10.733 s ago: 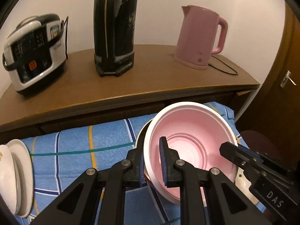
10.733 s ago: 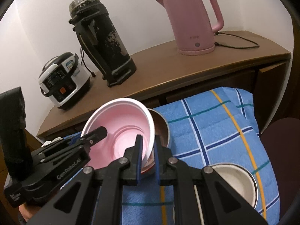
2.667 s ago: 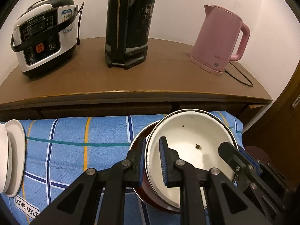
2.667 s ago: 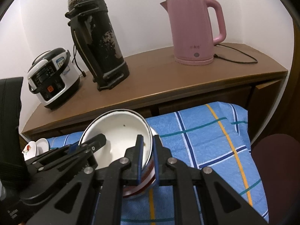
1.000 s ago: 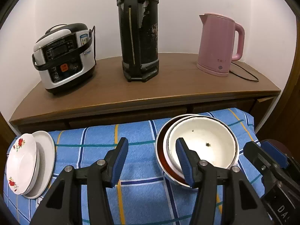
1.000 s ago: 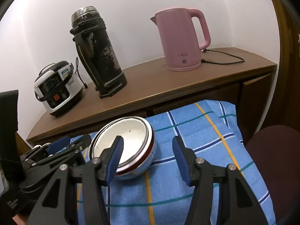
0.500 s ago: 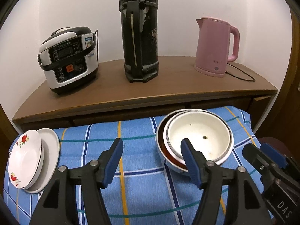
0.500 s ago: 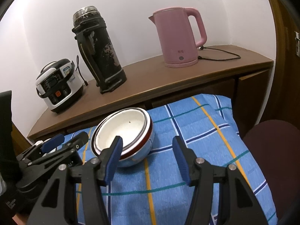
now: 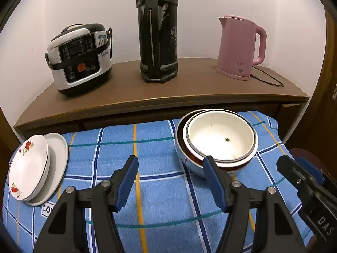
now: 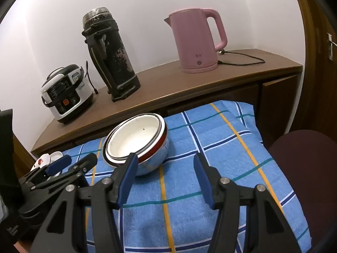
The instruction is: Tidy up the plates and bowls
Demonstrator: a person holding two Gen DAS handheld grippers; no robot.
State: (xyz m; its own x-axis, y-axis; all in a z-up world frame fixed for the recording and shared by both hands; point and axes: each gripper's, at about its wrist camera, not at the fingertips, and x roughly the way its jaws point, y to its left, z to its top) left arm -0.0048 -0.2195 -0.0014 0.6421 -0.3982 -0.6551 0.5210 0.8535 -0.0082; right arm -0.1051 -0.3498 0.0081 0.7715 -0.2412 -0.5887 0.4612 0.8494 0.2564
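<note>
A stack of nested bowls (image 9: 221, 141), white enamel inside a red-rimmed one and a metal one, rests on the blue checked cloth (image 9: 155, 147). My left gripper (image 9: 170, 162) hovers open just in front of the stack, its right pad near the rim but apart from it. In the right wrist view the bowl stack (image 10: 134, 139) lies ahead to the left, and my right gripper (image 10: 165, 160) is open over bare cloth with nothing between its pads. Two white plates (image 9: 31, 166), the top one with red flowers, lie stacked at the cloth's left edge.
A wooden sideboard (image 9: 189, 88) behind the cloth carries a rice cooker (image 9: 78, 59), a tall black thermos (image 9: 157, 31) and a pink kettle (image 9: 240, 46) with its cord. A dark chair seat (image 10: 305, 158) sits to the right, beside a wooden door.
Both grippers, earlier shut on the white bowl's rim, have let go and drawn back from the stack. The left jaws have widened. The bowls stay in place.
</note>
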